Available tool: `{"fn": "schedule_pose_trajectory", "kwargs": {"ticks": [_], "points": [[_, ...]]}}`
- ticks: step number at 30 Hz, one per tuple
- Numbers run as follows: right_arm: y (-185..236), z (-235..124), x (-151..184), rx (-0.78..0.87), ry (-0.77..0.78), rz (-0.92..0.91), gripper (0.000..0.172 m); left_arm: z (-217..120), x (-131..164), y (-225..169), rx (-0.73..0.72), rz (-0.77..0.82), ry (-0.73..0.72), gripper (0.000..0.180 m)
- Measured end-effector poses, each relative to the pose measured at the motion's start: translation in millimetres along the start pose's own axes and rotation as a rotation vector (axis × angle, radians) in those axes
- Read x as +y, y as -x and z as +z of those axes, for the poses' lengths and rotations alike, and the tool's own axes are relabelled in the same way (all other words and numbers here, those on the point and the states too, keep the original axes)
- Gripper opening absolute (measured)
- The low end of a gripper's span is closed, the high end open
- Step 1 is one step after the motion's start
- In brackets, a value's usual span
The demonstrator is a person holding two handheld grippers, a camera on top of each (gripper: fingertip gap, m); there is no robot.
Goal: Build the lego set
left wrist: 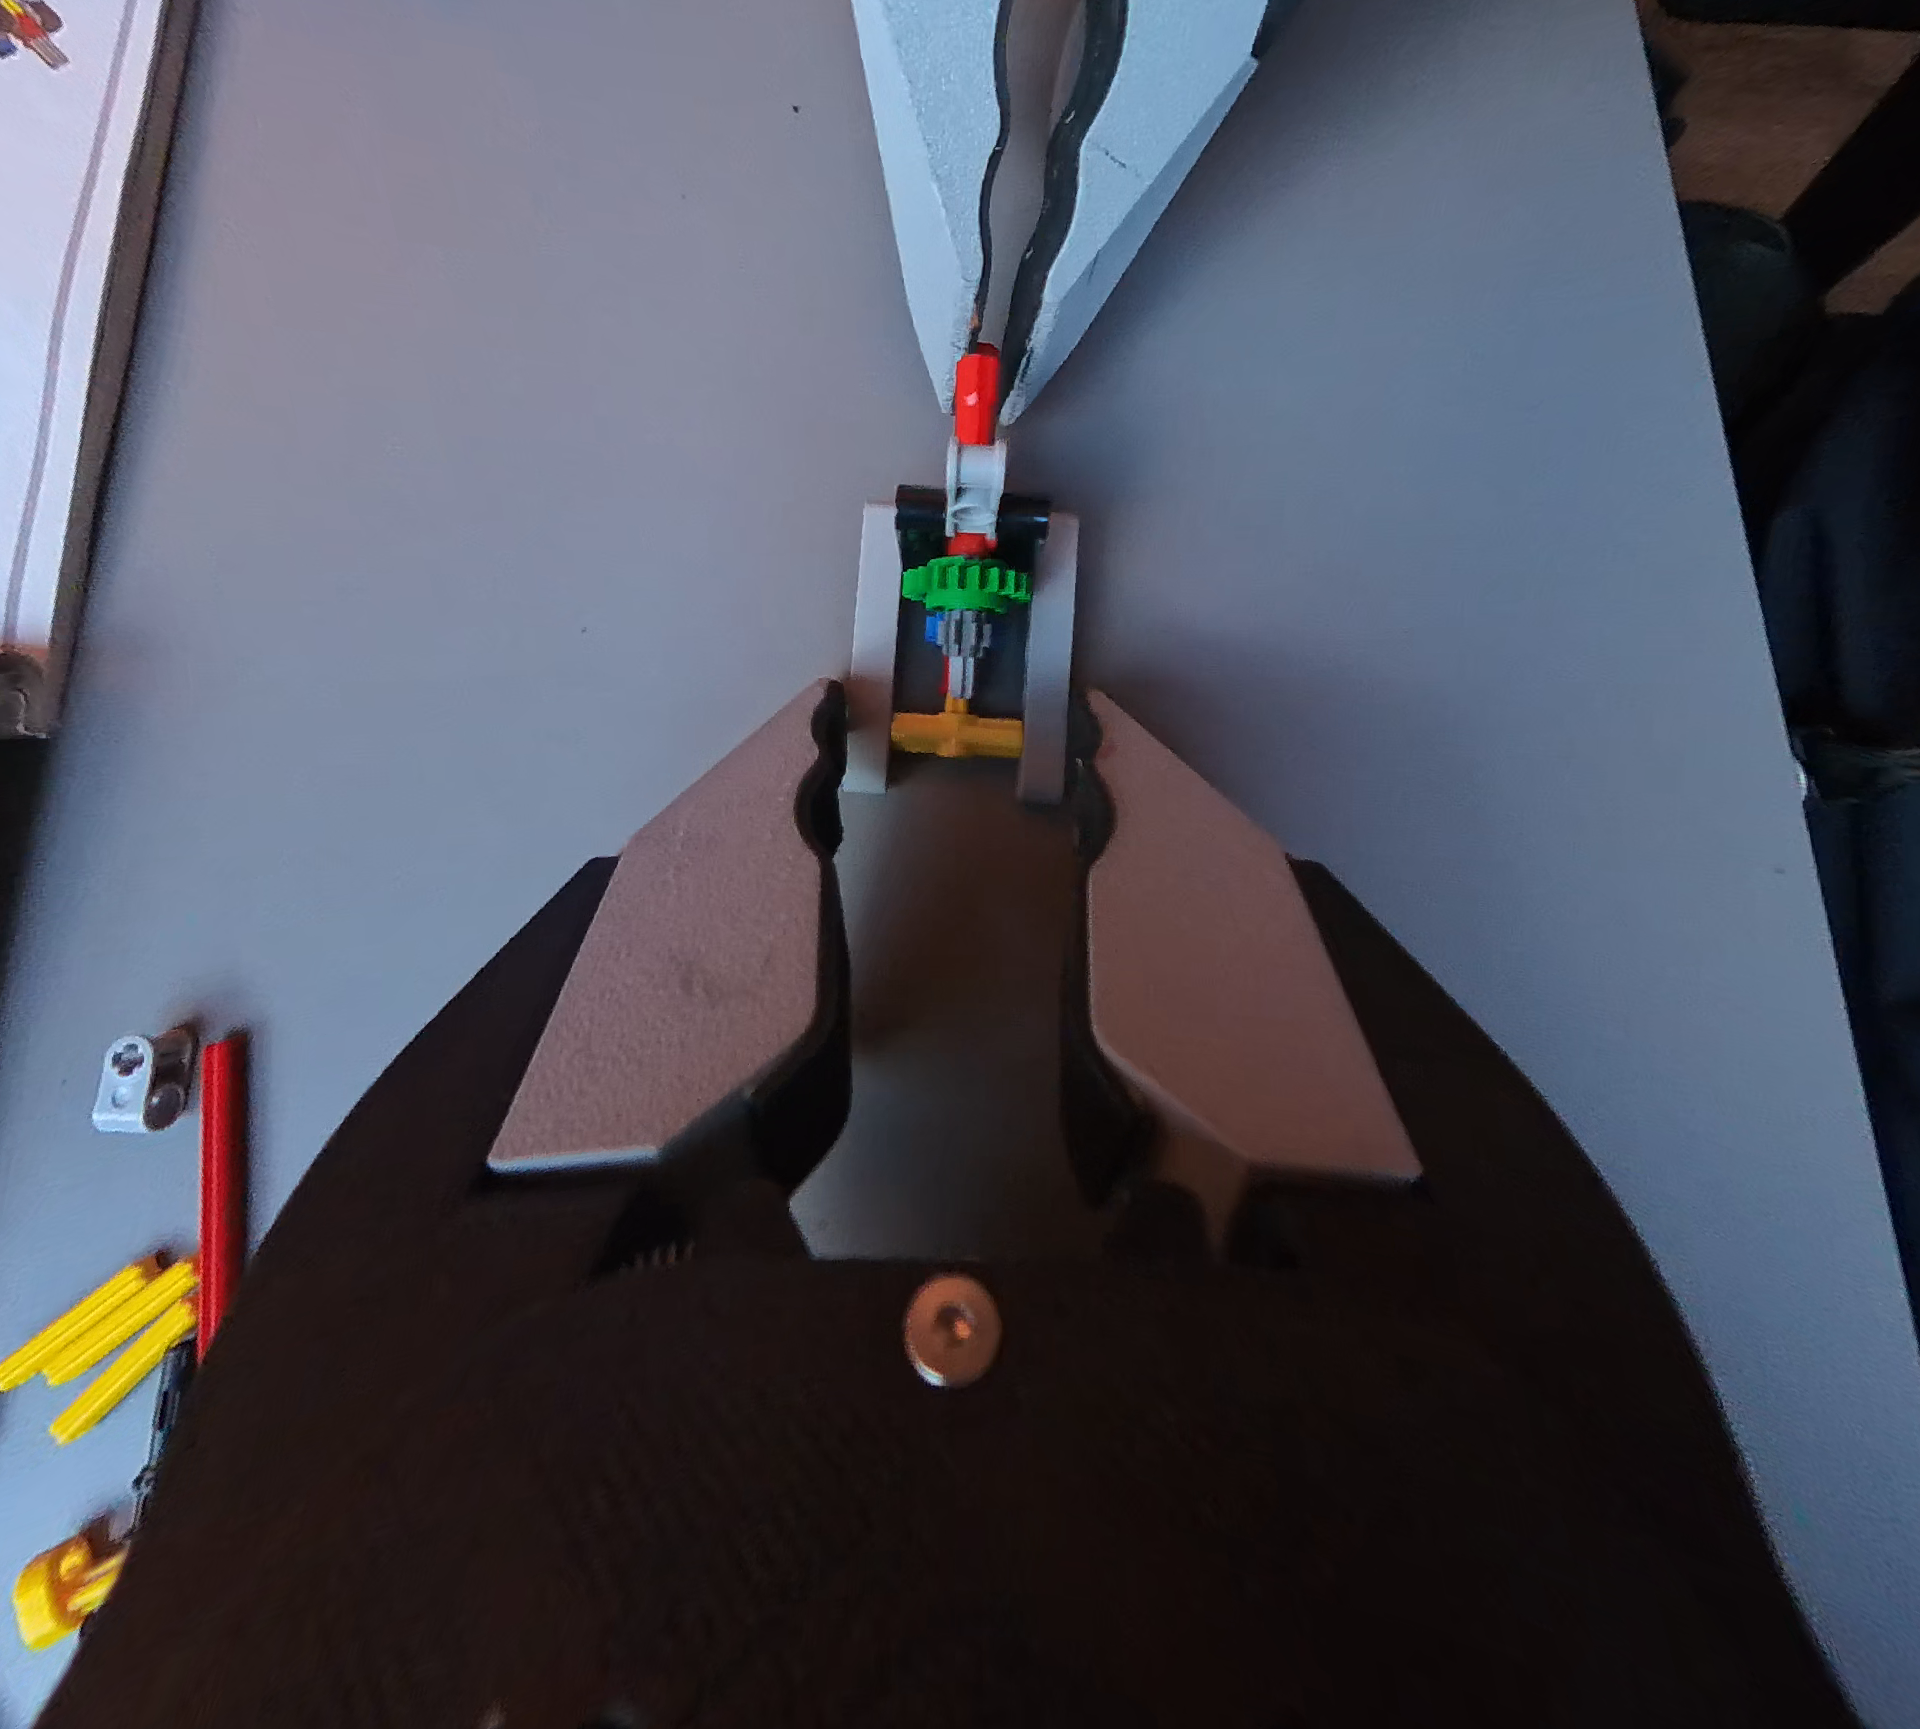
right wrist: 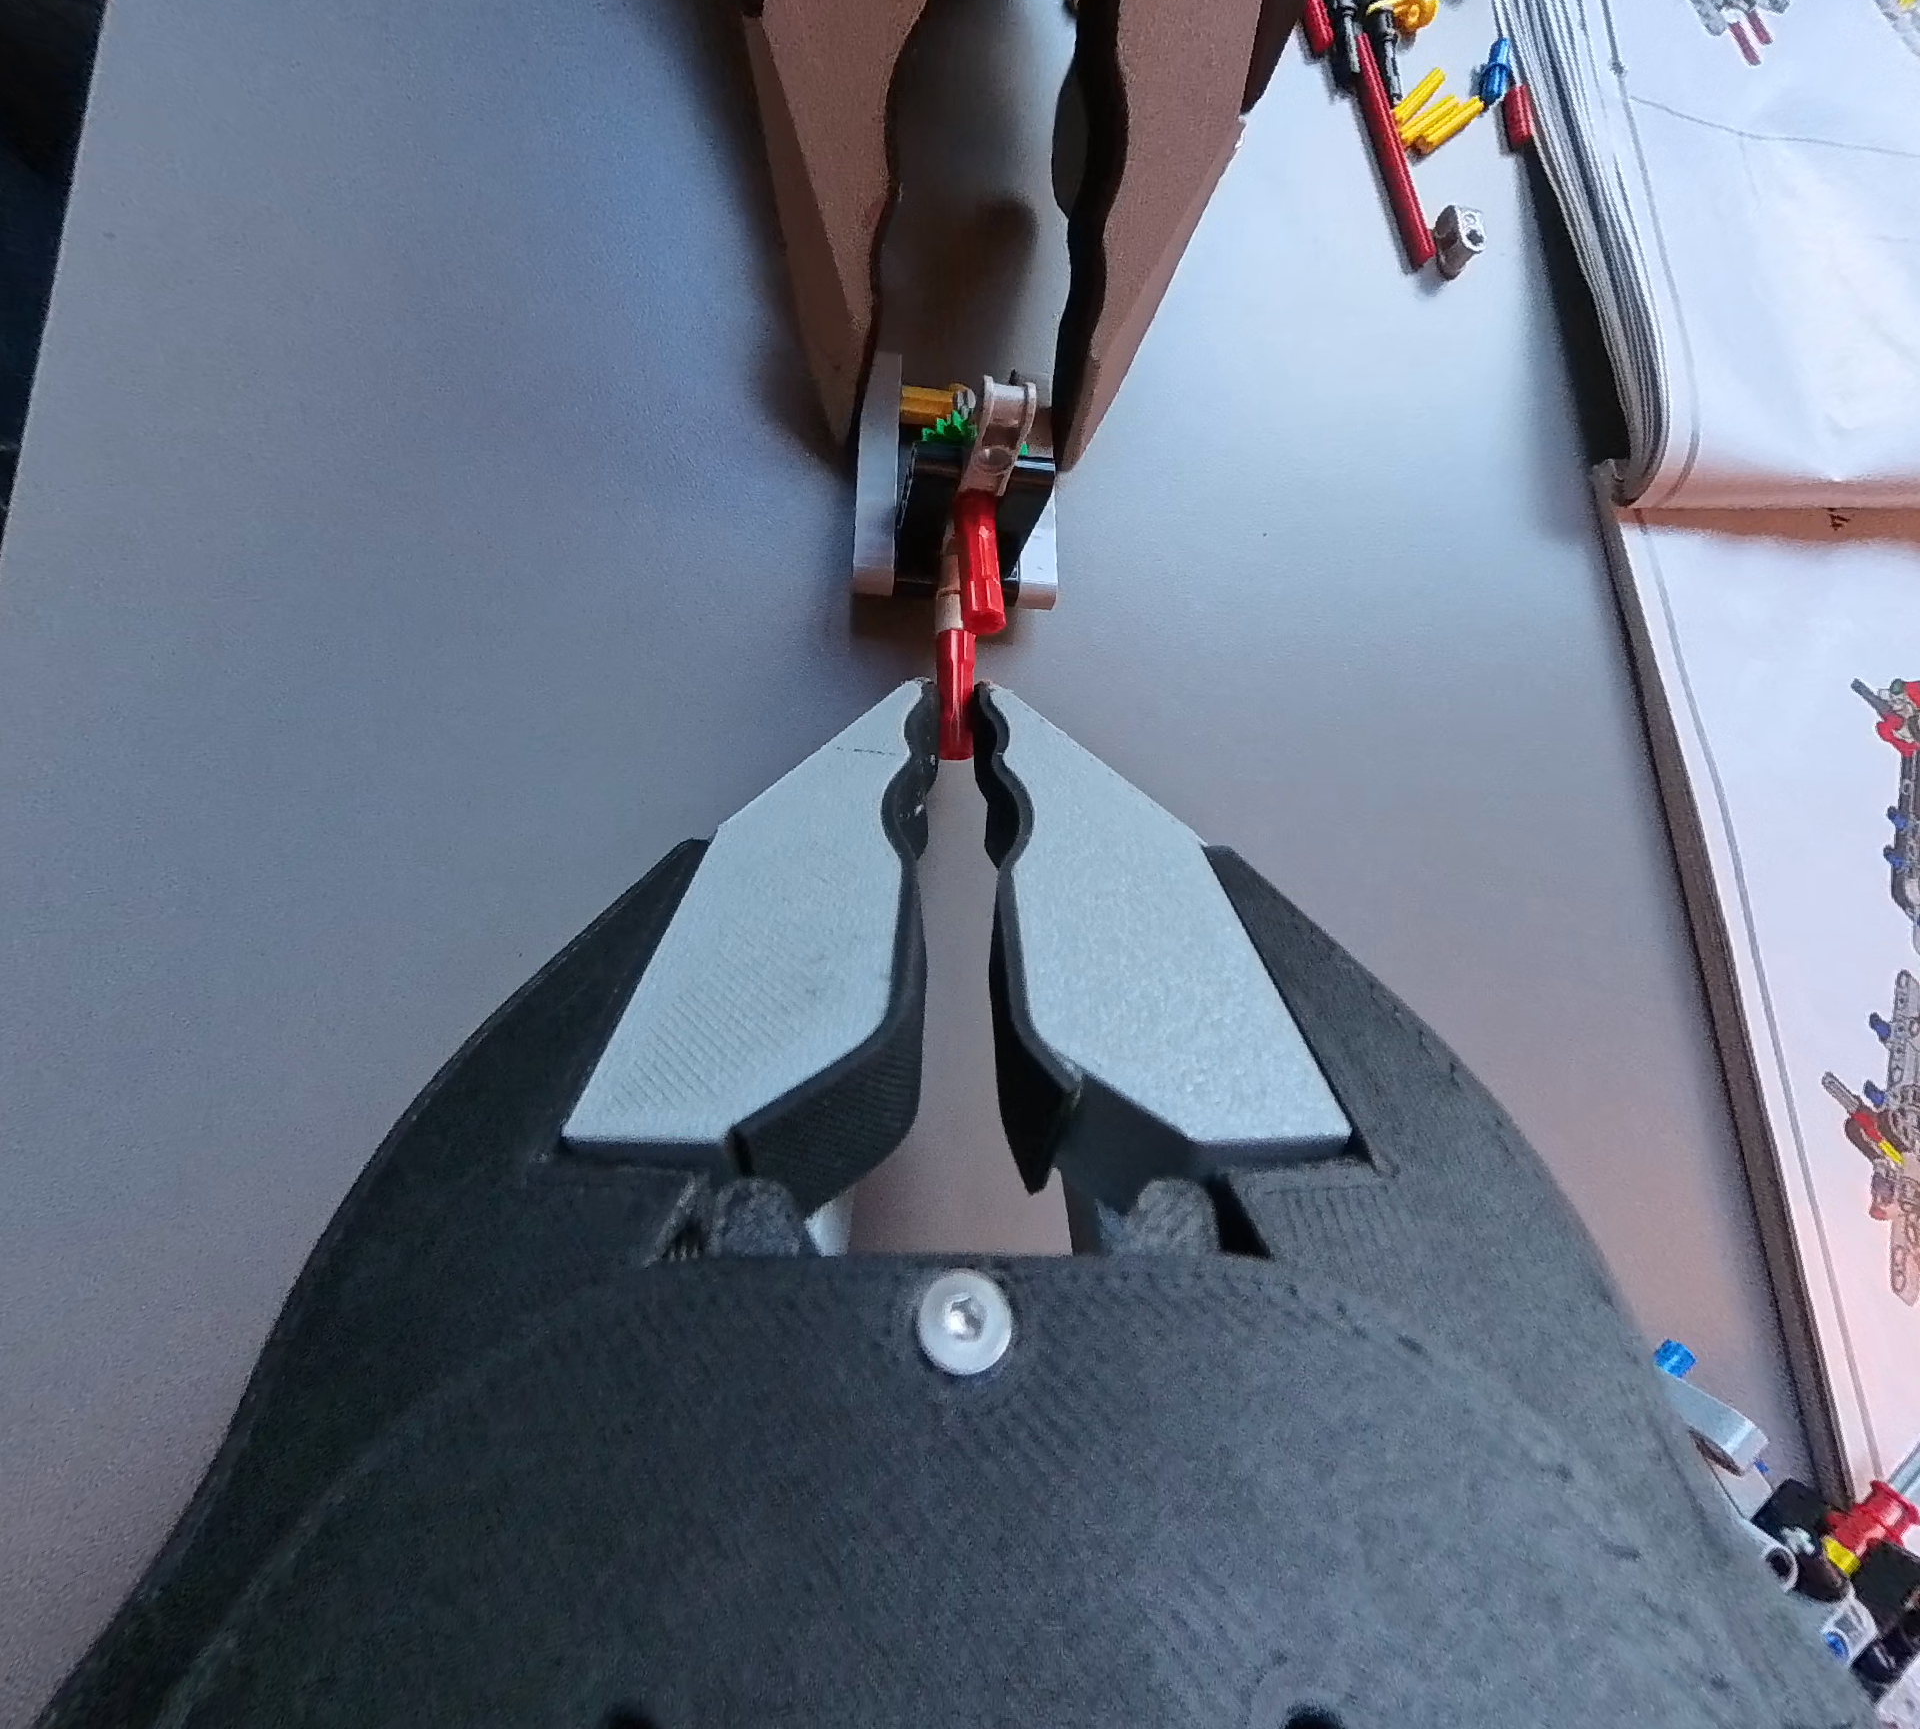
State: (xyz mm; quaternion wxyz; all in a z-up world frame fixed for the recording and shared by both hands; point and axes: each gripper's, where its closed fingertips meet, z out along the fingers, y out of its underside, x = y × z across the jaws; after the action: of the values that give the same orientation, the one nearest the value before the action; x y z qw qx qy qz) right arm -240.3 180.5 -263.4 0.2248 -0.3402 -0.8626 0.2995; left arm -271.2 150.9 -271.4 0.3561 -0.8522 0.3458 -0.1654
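Left gripper [left wrist: 961,749]: my fingers pressed both grey sides of the little gear frame [left wrist: 871,640] on the table [left wrist: 468,432].
Right gripper [right wrist: 961,703]: I pinched the red pin [right wrist: 954,692] sticking out of it.
Around: loose yellow sticks [left wrist: 99,1336], open booklet [right wrist: 1766,225], well apart.
In the way: nothing I could see.
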Motion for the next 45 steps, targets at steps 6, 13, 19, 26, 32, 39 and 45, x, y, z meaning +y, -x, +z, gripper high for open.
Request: {"fn": "schedule_pose_trajectory", "kwargs": {"ticks": [6,13,19,26,32,39,45], "points": [[4.0,-2.1,3.5,-0.029,0.049,0.012,0.003,2.8,-2.2,-3.0,-0.005,0.016,0.014,0.038],[6.3,-6.9,-0.7,-0.077,0.026,0.056,0.003,-10.1,-17.3,-7.1,0.021,-0.023,-0.051,0.039],[8.1,-6.6,-8.1,-0.130,-0.036,0.116,0.002,-6.8,-5.3,-8.7,0.027,-0.011,0.012,0.038],[13.3,3.7,1.0,-0.160,0.011,0.142,0.002,-1.2,0.6,-10.2,0.046,-0.019,0.036,0.038],[12.1,1.2,-5.0,-0.202,-0.079,0.236,0.002,-1.0,1.6,-10.1,0.031,0.005,0.048,0.039],[14.4,8.5,-4.1,-0.209,-0.070,0.243,0.002,-0.7,0.4,-11.9,0.049,-0.013,0.041,0.038],[13.2,9.0,-4.3,-0.164,-0.058,0.193,0.002,-0.6,0.7,-11.8,0.042,-0.008,0.047,0.038]]}}
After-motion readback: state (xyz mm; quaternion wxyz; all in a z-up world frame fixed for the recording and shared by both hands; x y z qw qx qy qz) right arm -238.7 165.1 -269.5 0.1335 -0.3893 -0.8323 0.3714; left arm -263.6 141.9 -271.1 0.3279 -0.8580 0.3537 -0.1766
